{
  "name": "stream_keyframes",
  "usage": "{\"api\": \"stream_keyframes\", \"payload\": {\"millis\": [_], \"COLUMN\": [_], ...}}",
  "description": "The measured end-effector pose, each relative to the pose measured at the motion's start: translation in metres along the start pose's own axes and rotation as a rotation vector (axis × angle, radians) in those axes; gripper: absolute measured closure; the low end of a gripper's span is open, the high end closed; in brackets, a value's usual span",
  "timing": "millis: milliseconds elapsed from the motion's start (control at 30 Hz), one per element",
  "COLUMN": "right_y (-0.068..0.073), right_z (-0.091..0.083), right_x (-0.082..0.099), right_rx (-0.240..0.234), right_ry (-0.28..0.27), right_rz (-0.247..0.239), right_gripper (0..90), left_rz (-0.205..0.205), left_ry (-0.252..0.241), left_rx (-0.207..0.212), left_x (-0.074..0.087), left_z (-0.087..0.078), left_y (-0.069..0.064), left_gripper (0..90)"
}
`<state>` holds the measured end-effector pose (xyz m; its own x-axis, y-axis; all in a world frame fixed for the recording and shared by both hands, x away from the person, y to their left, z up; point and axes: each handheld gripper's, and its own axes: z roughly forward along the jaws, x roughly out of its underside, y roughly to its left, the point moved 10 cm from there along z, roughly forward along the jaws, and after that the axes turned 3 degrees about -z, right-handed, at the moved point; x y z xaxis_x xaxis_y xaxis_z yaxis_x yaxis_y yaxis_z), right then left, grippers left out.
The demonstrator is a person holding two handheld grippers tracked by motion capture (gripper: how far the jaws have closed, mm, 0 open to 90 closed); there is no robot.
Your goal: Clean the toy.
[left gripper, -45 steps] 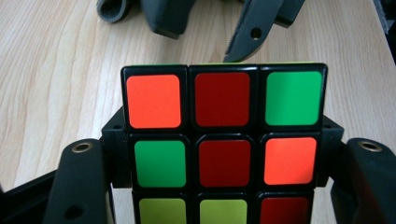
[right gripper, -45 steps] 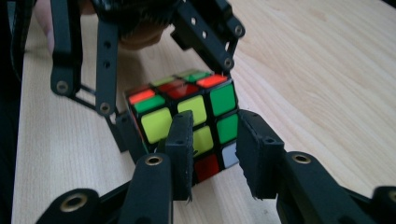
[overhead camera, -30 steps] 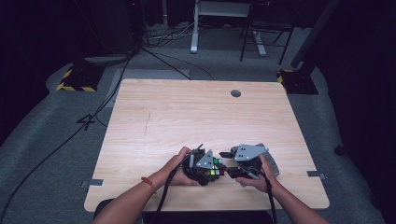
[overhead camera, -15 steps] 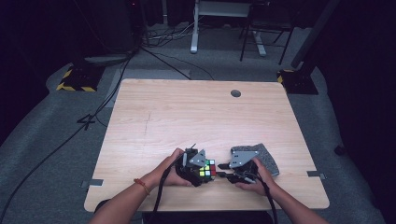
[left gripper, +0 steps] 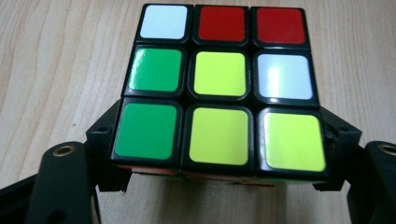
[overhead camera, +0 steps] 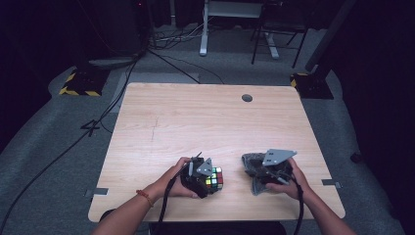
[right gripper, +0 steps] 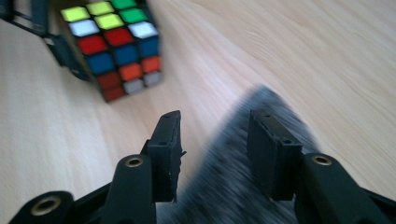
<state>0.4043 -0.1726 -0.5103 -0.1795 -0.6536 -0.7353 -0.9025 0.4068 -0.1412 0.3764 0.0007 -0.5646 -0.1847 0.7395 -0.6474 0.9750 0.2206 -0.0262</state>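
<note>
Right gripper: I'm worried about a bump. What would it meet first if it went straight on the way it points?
Probably the grey cloth between its open jaws, then bare table; the cube sits off-line.

A light wooden table bears a colour cube and grey cloth.

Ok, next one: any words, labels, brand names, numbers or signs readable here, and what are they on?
None can be read.
Puzzle cube: plain colour stickers, with no logo or lettering.
Grey cloth: no tag or print shows.
Wooden table: no marking.
Yellow-and-black striped floor blocks: warning stripes, no words.
</note>
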Motion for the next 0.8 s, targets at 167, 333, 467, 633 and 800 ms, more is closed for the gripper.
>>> {"api": "stream_keyframes", "payload": {"millis": [167,333,467,633,800], "right_y": [-0.025,-0.035,-0.037,-0.036,-0.031], "right_z": [-0.009,0.002,0.008,0.01,0.009], "right_x": [0.032,0.061,0.068,0.07,0.069], "right_rx": [0.085,0.056,0.008,0.028,0.027], "right_ry": [0.101,0.137,0.122,0.102,0.127], "right_rz": [0.004,0.058,0.126,0.118,0.102], "right_gripper": [49.0,46.0,41.4,41.3,59.1], "left_rz": [-0.017,-0.026,-0.058,-0.036,-0.018], "left_ry": [-0.01,-0.023,-0.047,-0.051,-0.04], "left_rx": [-0.015,-0.022,-0.022,-0.03,-0.03], "left_x": [0.003,0.002,0.001,-0.002,-0.006], "left_z": [-0.003,-0.005,-0.003,0.001,0.005], "left_y": [0.0,-0.001,0.0,0.001,-0.002], "left_gripper": [19.8,17.6,17.1,17.1,24.3]}}
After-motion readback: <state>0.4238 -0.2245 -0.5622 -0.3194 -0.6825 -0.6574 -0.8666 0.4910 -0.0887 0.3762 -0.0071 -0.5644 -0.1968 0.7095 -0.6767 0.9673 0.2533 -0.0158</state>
